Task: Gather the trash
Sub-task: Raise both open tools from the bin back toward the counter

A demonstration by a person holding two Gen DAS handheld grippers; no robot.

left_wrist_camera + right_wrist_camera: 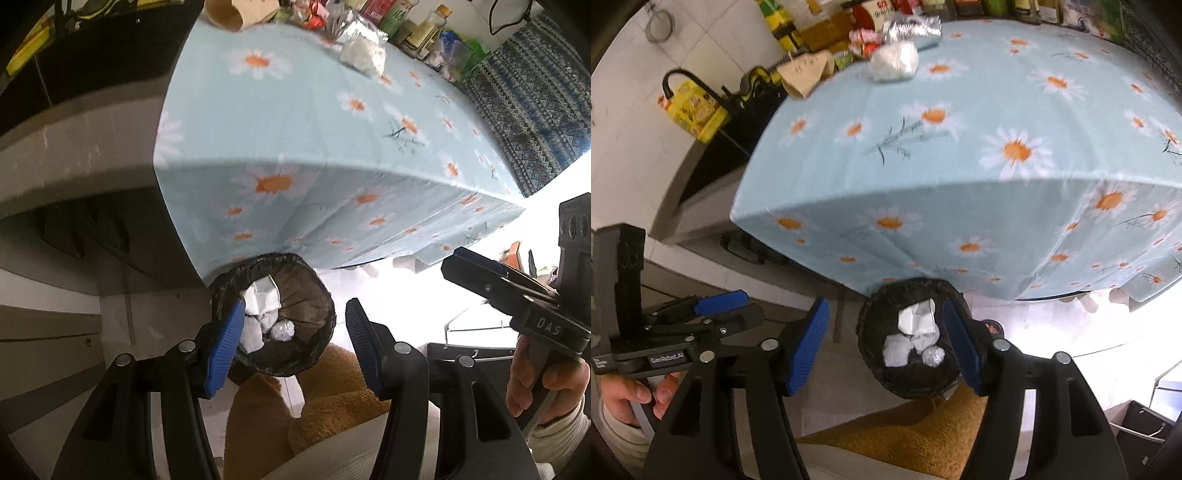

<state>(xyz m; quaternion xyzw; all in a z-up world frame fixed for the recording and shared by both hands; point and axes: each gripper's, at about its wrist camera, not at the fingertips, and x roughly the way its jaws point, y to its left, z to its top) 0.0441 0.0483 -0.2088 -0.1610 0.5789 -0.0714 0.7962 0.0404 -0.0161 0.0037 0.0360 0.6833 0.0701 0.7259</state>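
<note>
the left gripper [291, 343] hangs above the bin [295, 291], jaws apart and empty. inside the bin lie crumpled paper [916, 332] and a foil ball [932, 356]. the right gripper [886, 350] hangs over it too, jaws apart, nothing between them.

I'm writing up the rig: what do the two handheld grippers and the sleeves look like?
Both the left gripper and the right gripper are black with ribbed blue pads and silver pivot bolts. White lettering marks their bodies. The sleeves are cream ribbed knit.
</note>
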